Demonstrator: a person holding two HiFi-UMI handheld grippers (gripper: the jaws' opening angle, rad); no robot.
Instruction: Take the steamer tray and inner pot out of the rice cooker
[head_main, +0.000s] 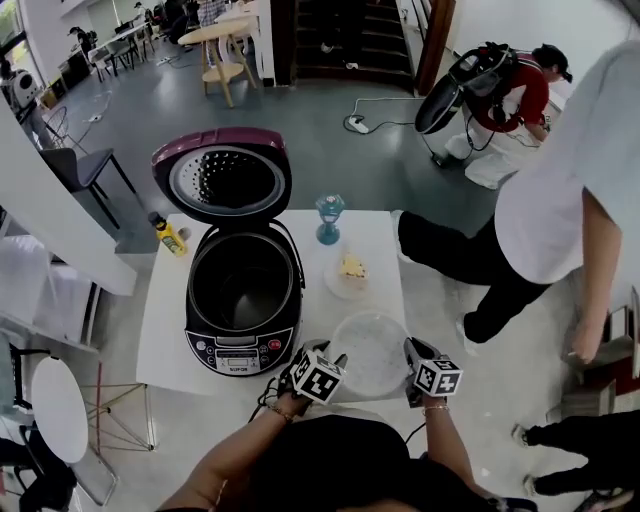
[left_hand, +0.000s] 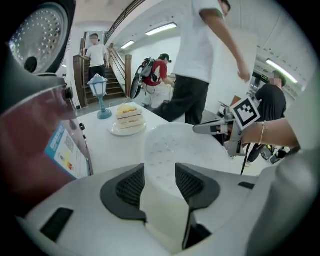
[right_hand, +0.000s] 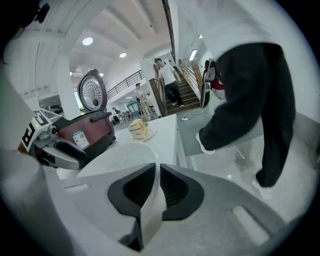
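Note:
The rice cooker (head_main: 243, 340) stands open on the white table (head_main: 165, 330), its lid (head_main: 222, 178) raised; the dark inner pot (head_main: 243, 285) sits inside. The white perforated steamer tray (head_main: 372, 352) is at the table's front right, beside the cooker. My left gripper (head_main: 335, 362) is at the tray's left rim. In the left gripper view the tray (left_hand: 175, 147) has its rim between the parted jaws of the left gripper (left_hand: 160, 182), which is open. My right gripper (head_main: 412, 352) is at the right rim. In the right gripper view the right gripper (right_hand: 158, 187) is shut on the tray's (right_hand: 120, 155) thin edge.
A plate with a cake slice (head_main: 350, 270) and a blue lamp figure (head_main: 329, 218) stand behind the tray. A yellow bottle (head_main: 167, 235) is at the table's back left corner. A person (head_main: 560, 200) stands close at the right of the table.

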